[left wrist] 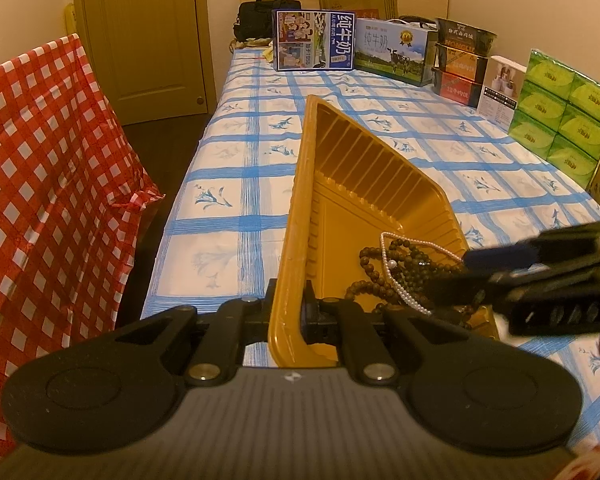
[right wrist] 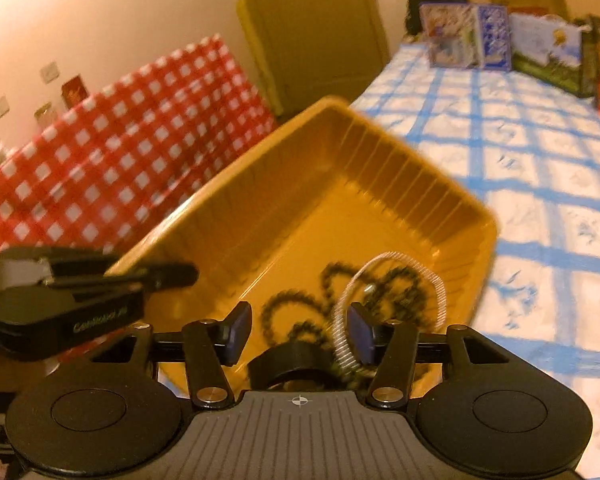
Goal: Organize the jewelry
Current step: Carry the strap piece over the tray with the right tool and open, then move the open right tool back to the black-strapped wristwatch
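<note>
**Tray held by its edge while the jewelry lies inside**

The left gripper (left wrist: pixel 288 312) has its 2 jaws closed on the near rim of the yellow tray (left wrist: pixel 300 200); the rim passes between the pads. This grip probably keeps the light plastic tray from sliding on the blue checked cloth (left wrist: pixel 236 184) while the other tool works inside it. The tray looks tilted in the left wrist view, but I cannot tell if it is lifted or if only the camera leans.

The jewelry is at the near end of the tray: a dark bead necklace (left wrist: pixel 412 268) in loose loops, and a thin pearl necklace (left wrist: pixel 396 276) lying across it. They touch each other and seem partly tangled.

The right gripper (right wrist: pixel 298 336) hangs over this pile with its 2 jaws apart. In the right wrist view the pearl necklace (right wrist: pixel 436 284) passes close to the right pad, but nothing is held. A black ring-shaped part sits between the jaws, and I cannot identify it.

The picture is blurred, so the hand is likely in motion. My judgement: the pieces are already in the tray, and what remains is to separate them.
</note>
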The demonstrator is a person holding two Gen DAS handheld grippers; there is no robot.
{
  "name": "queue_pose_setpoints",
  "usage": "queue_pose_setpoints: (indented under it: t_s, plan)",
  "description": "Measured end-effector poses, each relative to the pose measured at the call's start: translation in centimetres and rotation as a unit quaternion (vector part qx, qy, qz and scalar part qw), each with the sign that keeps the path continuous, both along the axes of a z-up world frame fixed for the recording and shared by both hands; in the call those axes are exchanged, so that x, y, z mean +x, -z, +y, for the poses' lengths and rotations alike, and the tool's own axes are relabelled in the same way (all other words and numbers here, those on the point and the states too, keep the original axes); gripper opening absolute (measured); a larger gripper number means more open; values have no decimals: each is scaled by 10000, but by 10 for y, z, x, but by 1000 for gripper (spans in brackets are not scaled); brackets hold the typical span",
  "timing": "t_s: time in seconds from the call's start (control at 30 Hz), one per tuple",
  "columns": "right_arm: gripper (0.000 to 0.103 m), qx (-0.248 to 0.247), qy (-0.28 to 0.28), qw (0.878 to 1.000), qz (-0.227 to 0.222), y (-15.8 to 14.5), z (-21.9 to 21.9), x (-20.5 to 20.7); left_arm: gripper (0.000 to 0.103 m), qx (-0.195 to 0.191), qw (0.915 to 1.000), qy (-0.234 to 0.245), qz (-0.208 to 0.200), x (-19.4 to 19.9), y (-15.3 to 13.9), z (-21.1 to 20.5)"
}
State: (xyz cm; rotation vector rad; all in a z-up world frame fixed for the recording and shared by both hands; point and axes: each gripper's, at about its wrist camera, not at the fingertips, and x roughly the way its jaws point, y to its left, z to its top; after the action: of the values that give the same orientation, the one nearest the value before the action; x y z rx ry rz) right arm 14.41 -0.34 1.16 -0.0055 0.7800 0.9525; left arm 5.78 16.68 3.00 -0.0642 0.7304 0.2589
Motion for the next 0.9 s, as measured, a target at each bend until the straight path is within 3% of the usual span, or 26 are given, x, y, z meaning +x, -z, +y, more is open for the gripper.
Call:
queue_pose_setpoints:
  t_s: [0.23, 0.53, 0.9]
  plan:
    - [57, -31, 670, 9975, -220, -3, -36, 6, 7, 5, 10000, 2, 1, 1, 0, 0]
    - [58, -428, 1342, 9900, -26, 24, -87, 9, 7, 7, 10000, 3, 0, 0, 1, 0]
    - [58, -651, 2249, 9721, 150, 44, -150, 10, 7, 9, 10000, 7, 2, 0, 1, 0]
